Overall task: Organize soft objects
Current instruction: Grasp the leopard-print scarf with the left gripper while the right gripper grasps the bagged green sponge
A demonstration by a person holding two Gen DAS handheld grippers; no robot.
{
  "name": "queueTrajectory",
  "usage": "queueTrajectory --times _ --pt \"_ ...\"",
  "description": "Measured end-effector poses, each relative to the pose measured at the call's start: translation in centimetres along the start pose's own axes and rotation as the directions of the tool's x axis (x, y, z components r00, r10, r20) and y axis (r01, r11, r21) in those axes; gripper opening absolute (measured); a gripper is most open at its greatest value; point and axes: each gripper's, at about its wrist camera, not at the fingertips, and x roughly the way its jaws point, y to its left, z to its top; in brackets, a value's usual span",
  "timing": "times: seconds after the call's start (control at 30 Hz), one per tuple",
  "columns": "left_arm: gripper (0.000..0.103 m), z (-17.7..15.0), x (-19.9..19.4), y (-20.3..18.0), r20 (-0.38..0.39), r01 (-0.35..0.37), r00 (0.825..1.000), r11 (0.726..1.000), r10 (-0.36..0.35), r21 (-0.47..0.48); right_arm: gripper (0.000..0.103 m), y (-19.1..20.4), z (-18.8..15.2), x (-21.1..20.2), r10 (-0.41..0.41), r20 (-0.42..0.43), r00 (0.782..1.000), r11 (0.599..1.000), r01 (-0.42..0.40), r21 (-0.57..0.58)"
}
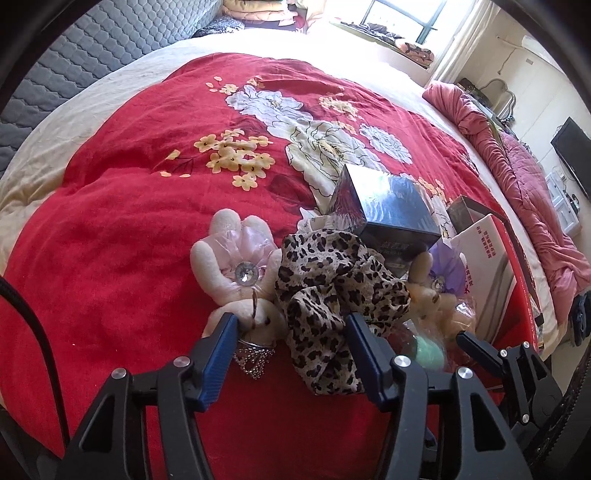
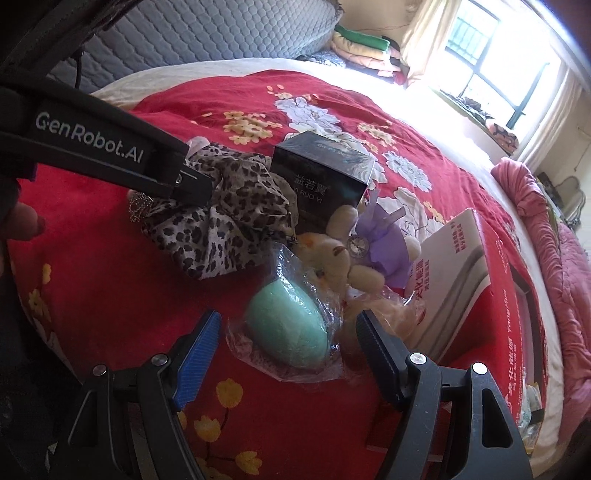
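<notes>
At the near edge of the bed (image 1: 110, 258) both grippers point steeply down over a small heap of soft things, and the step in hand looks like the first pick-ups. In the left wrist view the left gripper (image 1: 291, 332) stands half open, its jaws straddling the head of the pink bunny (image 1: 236, 273) at 10 o'clock and the near fold of the leopard cloth (image 1: 332, 291) at 1 o'clock; one finger touches the bunny, yet the pads do not clamp anything that I can see. The next move there, I judge, calls for settling on one item, centring it, then closing fully. In the right wrist view the right gripper (image 2: 288, 325) is wide open, with the green sponge (image 2: 291, 321) in its clear wrap lying between the jaws, not pressed. It needs to come lower and close gently, since the slick wrap may slide. Just beyond the sponge, at 12 o'clock, lies the purple bunny (image 2: 343, 254), touching the wrap, with the leopard cloth at 11 o'clock under the other gripper's arm. A thumb shows at 9 o'clock on the frame's edge. Farther off a black box (image 2: 321, 177) rests against the cloth and the toy, and a red-and-white carton (image 2: 461, 266) stands at 2 o'clock. Farthest back are a grey headboard (image 2: 221, 29) and a window (image 2: 487, 55).
</notes>
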Motion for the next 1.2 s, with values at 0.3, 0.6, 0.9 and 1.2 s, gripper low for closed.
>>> queueTrajectory --times 0.3,0.6,0.9,1.2 --pt "0.016 0.0 0.0 0.8 0.003 0.027 1.000 1.000 -0.027 -0.005 0.068 0.2 0.0 1.0 -0.024 -0.013 1.000 0.999 0.024 -0.024" --pt "0.005 -0.5 -1.1 2.0 0.020 0.092 0.996 0.995 -0.091 -0.041 0.055 -0.8 0.2 0.3 0.000 0.025 1.000 1.000 -0.001 0.020" --pt "0.004 -1.0 -3.7 0.9 0.084 0.088 0.992 0.996 -0.089 0.020 0.052 -2.3 0.3 -2.6 0.061 0.137 0.989 0.993 -0.074 0.090" --pt "0.001 -1.1 -4.8 0.0 0.103 0.061 0.992 0.997 -0.066 0.051 0.052 -3.6 0.5 -5.1 0.065 0.235 0.970 0.983 -0.103 0.151"
